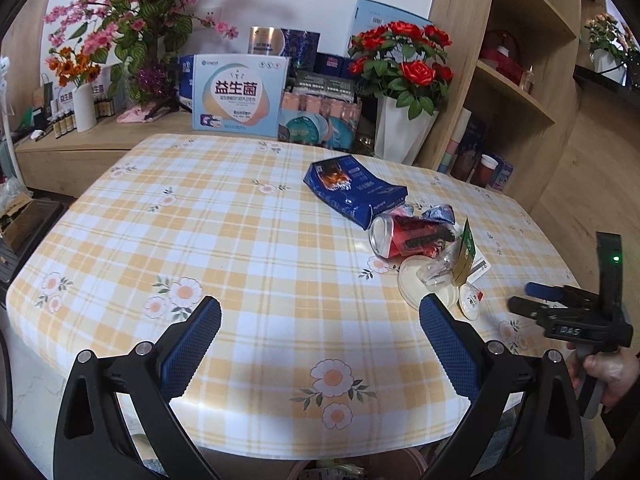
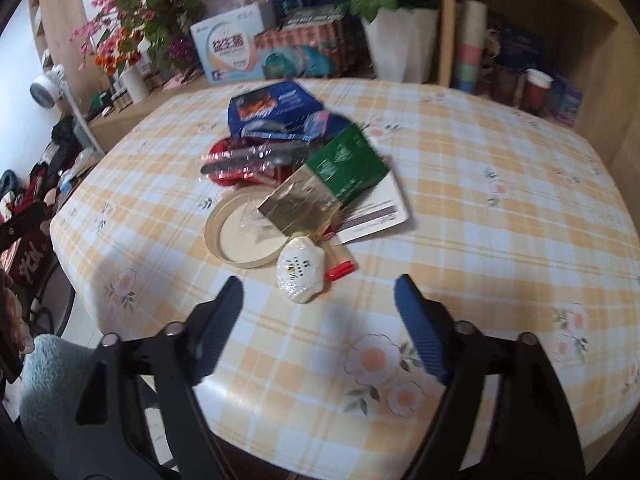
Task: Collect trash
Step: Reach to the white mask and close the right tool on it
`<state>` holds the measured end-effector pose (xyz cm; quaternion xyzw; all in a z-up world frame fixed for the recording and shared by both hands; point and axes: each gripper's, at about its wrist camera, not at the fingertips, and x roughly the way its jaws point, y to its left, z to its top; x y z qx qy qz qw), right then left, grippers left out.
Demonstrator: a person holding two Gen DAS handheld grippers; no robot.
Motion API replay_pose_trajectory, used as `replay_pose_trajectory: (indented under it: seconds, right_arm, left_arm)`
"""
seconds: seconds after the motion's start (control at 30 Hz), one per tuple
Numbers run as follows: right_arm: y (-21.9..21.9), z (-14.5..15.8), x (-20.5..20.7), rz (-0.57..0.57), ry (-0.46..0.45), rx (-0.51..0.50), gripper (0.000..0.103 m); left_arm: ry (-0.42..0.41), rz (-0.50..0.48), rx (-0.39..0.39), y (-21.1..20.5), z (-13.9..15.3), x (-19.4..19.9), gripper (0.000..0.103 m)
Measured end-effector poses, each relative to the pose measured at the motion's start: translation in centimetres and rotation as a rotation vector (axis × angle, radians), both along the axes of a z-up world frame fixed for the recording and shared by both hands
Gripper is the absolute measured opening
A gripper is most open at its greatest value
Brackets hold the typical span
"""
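Checked tablecloth (image 1: 240, 240); box (image 1: 240, 96) reads 益生菌; left gripper (image 1: 320, 316), right gripper (image 2: 318, 300) fingers apart, empty

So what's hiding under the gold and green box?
The gold and green box leans over the round lid, some clear plastic and a white card. Anything further beneath is covered.
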<state>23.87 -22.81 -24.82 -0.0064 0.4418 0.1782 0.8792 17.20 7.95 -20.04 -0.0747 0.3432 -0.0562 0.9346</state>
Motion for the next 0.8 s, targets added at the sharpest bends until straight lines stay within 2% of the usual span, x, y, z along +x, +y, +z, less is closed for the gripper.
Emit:
replay_pose_trajectory:
  seconds: [0.1, 0.2, 0.5, 0.6, 0.67, 0.8]
  right_arm:
    - [1.1, -1.6, 1.2, 0.036, 0.023, -0.002, 0.056]
    - [2.2, -2.8, 2.3, 0.067, 0.043, -0.005, 0.048]
    - [3.1, -3.6, 3.4, 0.074, 0.033, -0.018, 0.047]
    - [3.6, -3.8, 3.1, 0.098, 0.017, -0.069, 0.040]
    - [3.8, -3.9, 2.8, 0.110, 0.013, -0.091, 0.040]
    - [3.5, -3.9, 2.8, 0.099, 0.021, -0.069, 0.039]
  left_arm:
    - [0.019, -0.019, -0.001, -0.6, -1.0, 1.0, 0.097]
    - [0.035, -0.037, -0.002, -1.3, -1.9, 1.8, 0.097]
    - [0.062, -0.097, 0.001, -3.4, -3.3, 3.5, 0.097]
    - [0.069, -0.105, -0.009, -3.8, -3.6, 3.8, 0.097]
    - [0.075, -0.108, -0.013, -4.0, -3.8, 3.9, 0.097]
    - [0.086, -0.118, -0.017, -4.4, -4.2, 3.8, 0.097]
